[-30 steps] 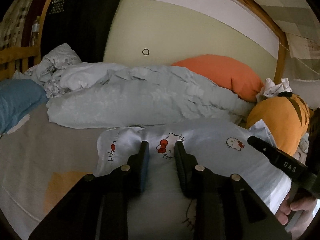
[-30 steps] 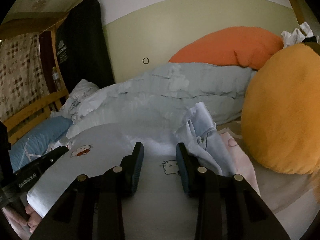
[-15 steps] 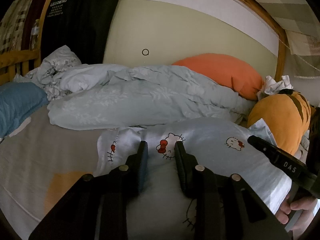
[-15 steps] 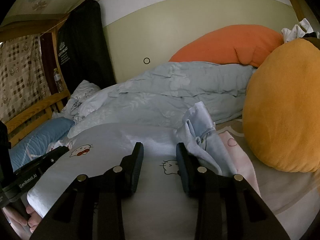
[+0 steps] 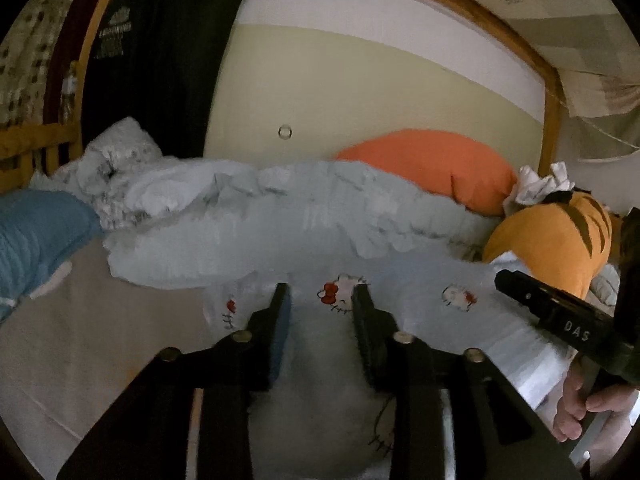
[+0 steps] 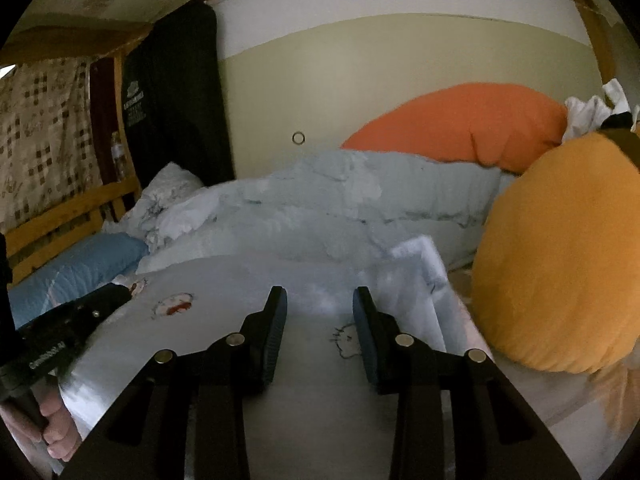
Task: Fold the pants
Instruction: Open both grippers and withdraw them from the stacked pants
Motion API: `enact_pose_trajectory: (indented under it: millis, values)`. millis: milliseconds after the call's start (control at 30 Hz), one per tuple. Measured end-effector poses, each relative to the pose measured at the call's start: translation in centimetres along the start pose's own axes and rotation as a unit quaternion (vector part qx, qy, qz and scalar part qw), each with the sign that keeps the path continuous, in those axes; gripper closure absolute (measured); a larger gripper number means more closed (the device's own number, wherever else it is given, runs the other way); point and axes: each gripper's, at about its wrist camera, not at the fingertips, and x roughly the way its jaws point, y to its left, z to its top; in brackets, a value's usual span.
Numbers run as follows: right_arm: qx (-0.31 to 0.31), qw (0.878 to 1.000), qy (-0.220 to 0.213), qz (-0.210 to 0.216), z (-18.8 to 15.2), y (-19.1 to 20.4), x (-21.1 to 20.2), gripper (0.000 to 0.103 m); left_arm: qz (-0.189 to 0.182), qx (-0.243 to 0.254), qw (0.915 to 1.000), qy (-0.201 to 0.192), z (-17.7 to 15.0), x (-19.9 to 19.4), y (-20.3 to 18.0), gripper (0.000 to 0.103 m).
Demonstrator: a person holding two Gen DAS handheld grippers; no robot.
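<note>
Light blue pants (image 5: 416,280) printed with cartoon cats lie spread on the bed, and show pale grey-blue in the right wrist view (image 6: 224,280). My left gripper (image 5: 320,296) hovers low over their left part. Its jaws are opening and the cloth shows flat in the gap, not pinched. My right gripper (image 6: 318,296) stands over the right part with its fingers apart, a cat print visible between them. A raised fold of the pants (image 6: 420,264) lies just right of it. Each view shows the other gripper's black body at its edge, held by a hand (image 5: 576,404).
A crumpled pale blue duvet (image 5: 280,224) runs along behind the pants. An orange pillow (image 6: 472,124) and a large orange plush (image 6: 560,260) crowd the right side. A blue pillow (image 5: 36,236) and a wooden rail (image 6: 60,216) are at the left.
Both grippers have lifted slightly above the pants. The left fingers stand a little wider apart than before. The right fingers keep the same gap.
</note>
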Motion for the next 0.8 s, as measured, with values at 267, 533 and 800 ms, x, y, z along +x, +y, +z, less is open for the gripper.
enact_pose_trajectory:
  millis: [267, 533, 800]
  values:
    - [-0.019, 0.998, -0.066, -0.009, 2.4, 0.8, -3.9, 0.017, 0.023, 0.049, 0.9951, -0.083, 2.3, -4.5, -2.6, 0.010]
    - [-0.024, 0.989, -0.149, -0.001, 5.6, 1.8, -10.5, 0.000, 0.041, 0.074, 0.9809, -0.175, 5.6, -11.6, -4.4, 0.000]
    - [-0.013, 0.977, -0.212, 0.006, 8.3, 2.5, -18.4, 0.000, 0.041, 0.080, 0.9731, -0.212, 7.6, -17.3, -6.0, 0.000]
